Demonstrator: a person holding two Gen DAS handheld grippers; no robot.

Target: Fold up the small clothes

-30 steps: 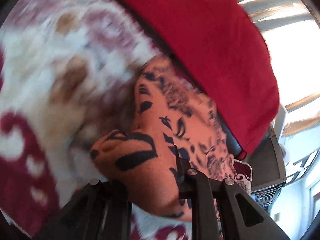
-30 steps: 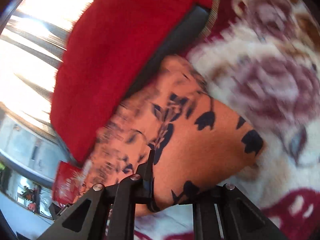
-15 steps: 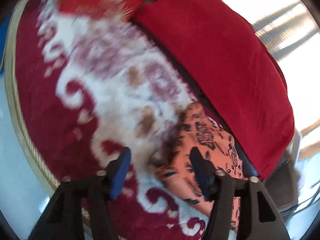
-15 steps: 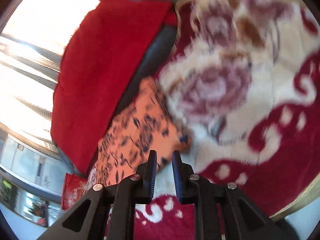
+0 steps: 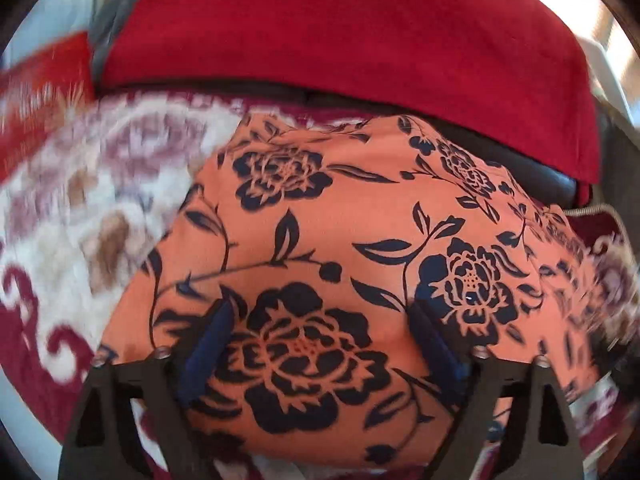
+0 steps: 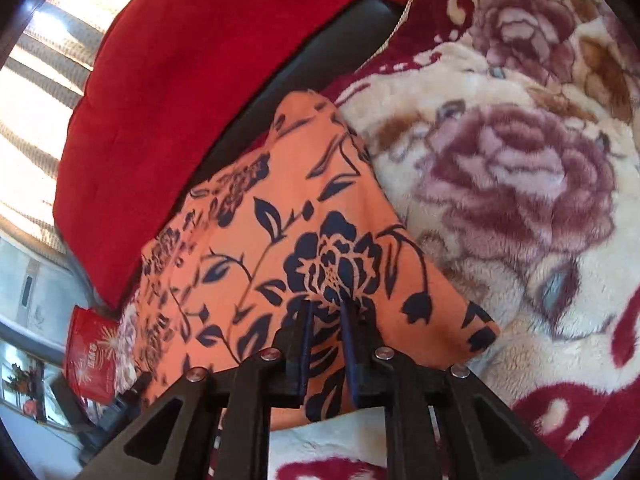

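An orange garment with dark blue flowers lies folded on a plush red-and-cream floral blanket. My left gripper is open, its fingers spread wide just over the garment's near part. In the right wrist view the same garment lies flat with a corner toward the lower right. My right gripper hovers over its near edge with the jaws a narrow gap apart and nothing between them.
A red cushion lies along the far side on a dark sofa edge; it also shows in the right wrist view. A red packet lies at the lower left. The blanket spreads to the right.
Both grippers let go of the garment, pulled back, then came close over it again. The left gripper opened wide. The garment now lies flat.
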